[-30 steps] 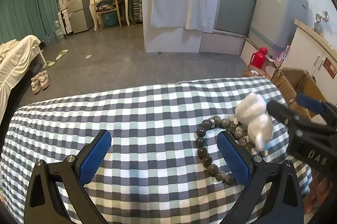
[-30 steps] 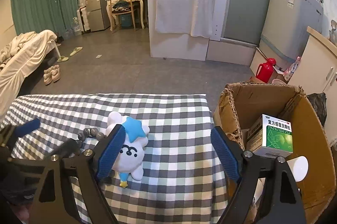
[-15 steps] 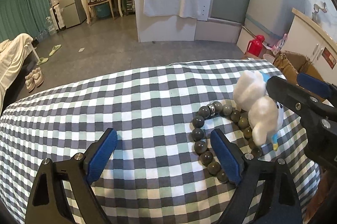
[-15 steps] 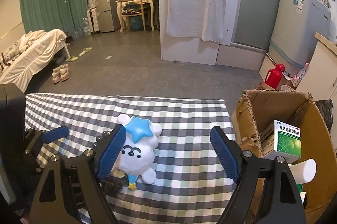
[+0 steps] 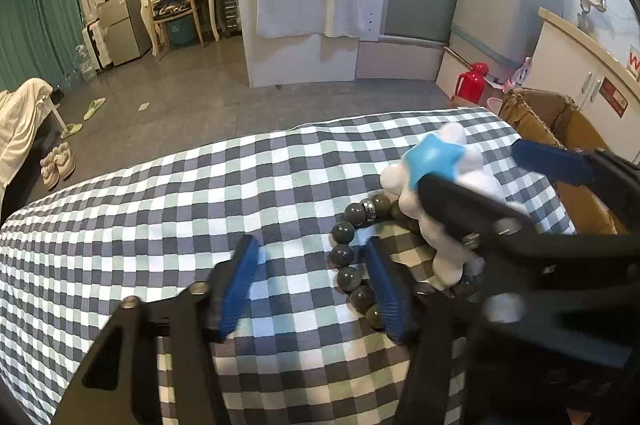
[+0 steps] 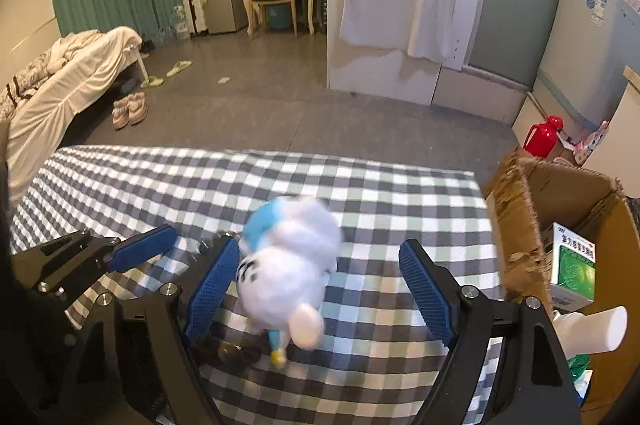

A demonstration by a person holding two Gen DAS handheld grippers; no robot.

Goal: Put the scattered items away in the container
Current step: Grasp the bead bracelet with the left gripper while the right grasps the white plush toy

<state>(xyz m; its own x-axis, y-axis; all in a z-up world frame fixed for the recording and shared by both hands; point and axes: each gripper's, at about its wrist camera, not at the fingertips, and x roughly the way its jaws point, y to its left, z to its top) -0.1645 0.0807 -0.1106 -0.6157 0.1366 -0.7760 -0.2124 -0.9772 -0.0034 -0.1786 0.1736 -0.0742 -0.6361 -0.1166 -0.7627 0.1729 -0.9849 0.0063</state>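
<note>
A string of dark round beads (image 5: pixel 345 255) lies on the checked tablecloth (image 5: pixel 160 205). My left gripper (image 5: pixel 310 285) is closing; part of the bead string lies between its blue pads, close to the right pad, and the left pad stands clear of it. A white plush toy with a blue star (image 6: pixel 288 265) rests partly on the beads. My right gripper (image 6: pixel 318 287) is closing around the toy. Its left pad touches the toy; its right pad is well apart. In the left wrist view the right gripper (image 5: pixel 512 185) straddles the plush toy (image 5: pixel 436 177).
An open cardboard box (image 6: pixel 516 225) stands off the table's right edge, holding a green-and-white medicine box (image 6: pixel 572 261) and a white bottle (image 6: pixel 592 329). The cardboard box (image 5: pixel 532 121) also shows in the left wrist view. A red flask (image 6: pixel 544 137) stands on the floor beyond it.
My left jaws have narrowed a lot beside the beads. The right gripper has moved in over the plush toy and closed a little; the toy has tipped and looks blurred.
</note>
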